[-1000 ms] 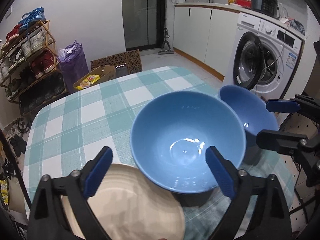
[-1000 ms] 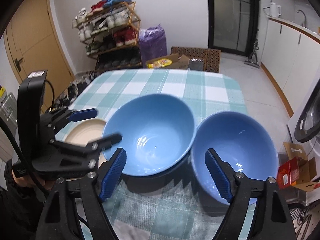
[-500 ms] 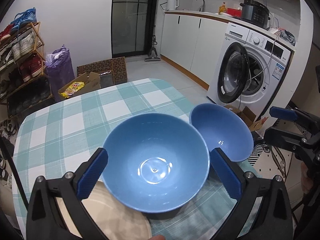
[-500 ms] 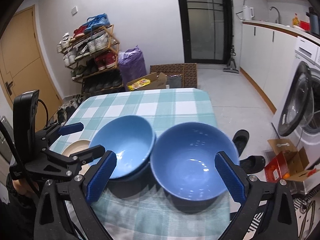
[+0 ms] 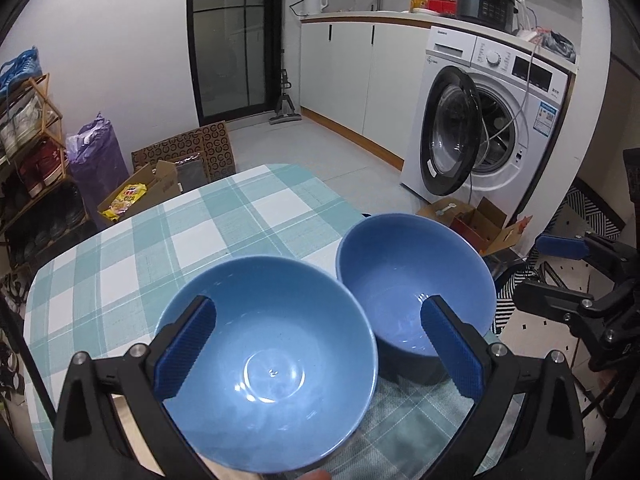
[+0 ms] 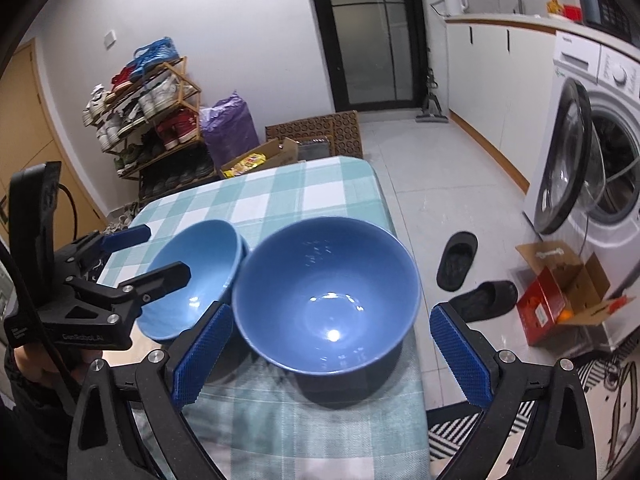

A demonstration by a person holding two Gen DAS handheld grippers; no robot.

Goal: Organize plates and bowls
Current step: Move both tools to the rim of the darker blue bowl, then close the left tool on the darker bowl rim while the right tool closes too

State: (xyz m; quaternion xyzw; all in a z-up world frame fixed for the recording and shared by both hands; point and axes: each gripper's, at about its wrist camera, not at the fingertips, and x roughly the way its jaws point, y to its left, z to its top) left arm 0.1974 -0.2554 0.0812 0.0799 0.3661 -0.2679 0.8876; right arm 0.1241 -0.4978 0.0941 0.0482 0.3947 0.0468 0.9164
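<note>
On the checked teal-and-white cloth surface, you've pulled both spread-jawed grippers back, leaving the two glossy blue ceramic bowls unstacked.

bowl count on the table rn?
2. Lighter blue bowl sits in front of the left tool, darker blue bowl beside it near the table's washing-machine-side edge. The tools could hide more crockery.

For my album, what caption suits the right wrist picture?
Open right claw frames a blue bowl beside a second bowl on the checked table.
</note>
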